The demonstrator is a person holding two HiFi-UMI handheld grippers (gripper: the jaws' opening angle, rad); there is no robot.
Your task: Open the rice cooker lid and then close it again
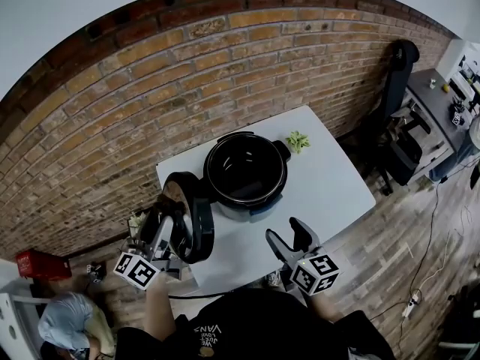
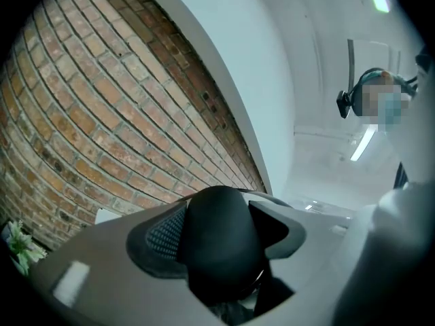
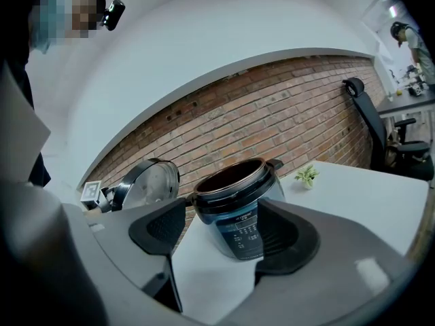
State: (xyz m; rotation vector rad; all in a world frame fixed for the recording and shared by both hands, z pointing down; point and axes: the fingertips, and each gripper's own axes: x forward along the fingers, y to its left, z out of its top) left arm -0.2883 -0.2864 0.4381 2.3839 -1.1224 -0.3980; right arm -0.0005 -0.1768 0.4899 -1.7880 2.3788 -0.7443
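Clamping left gripper [image 1: 166, 227] jaws on knob [image 2: 221, 243] of round black lid [image 1: 199, 227], lower left of frame; black rice cooker [image 1: 246, 172] sitting open mid-frame on white table [image 1: 337, 193]. Hovering right gripper [image 1: 289, 240] lower centre, jaws wide, empty.

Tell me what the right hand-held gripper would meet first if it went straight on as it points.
Most likely the rice cooker: it stands centred ahead of the right hand-held gripper, framed by its open jaws. Only the table shows between, though depth is hard to judge.
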